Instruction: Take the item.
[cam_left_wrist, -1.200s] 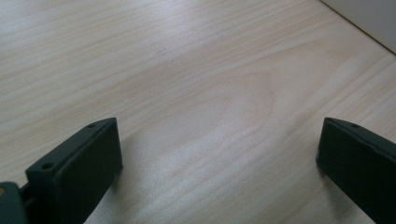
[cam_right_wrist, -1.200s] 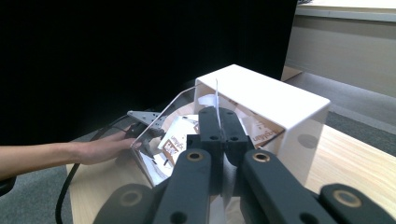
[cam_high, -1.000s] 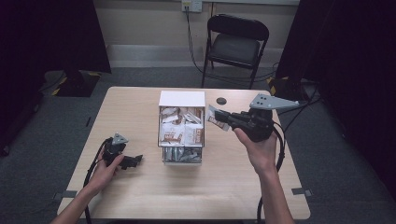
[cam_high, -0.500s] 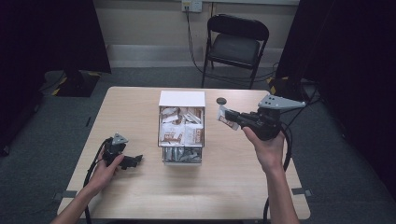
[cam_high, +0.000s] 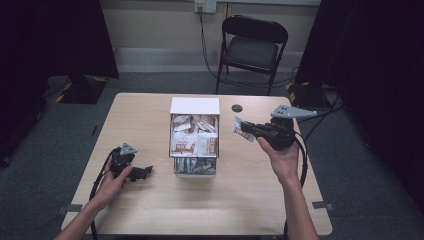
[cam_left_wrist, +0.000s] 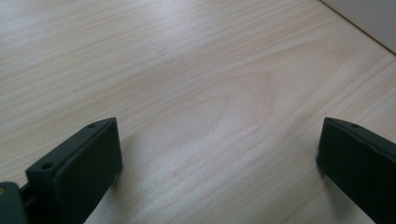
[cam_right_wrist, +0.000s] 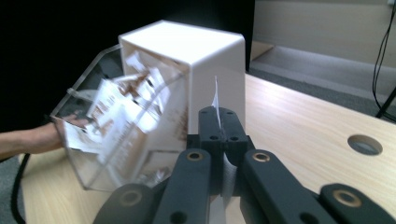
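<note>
Pale wooden counter (cam_high: 150, 210) lies bare along its near edge. Left tongs (cam_high: 141, 172) rest released there, unchanged. Right tongs (cam_high: 245, 129), clenched on 1 sachet (cam_high: 240, 126), have drawn clear of the clear box (cam_high: 195, 135), toward open counter beside the round hole (cam_high: 237, 108).

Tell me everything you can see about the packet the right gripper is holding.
The packet is thin and flat, white with brown print, seemingly paper or foil. The right gripper pinches it edge-on between shut jaws, its white edge poking up past them. It hangs above the table, right of the clear box of similar packets, touching nothing else.
</note>
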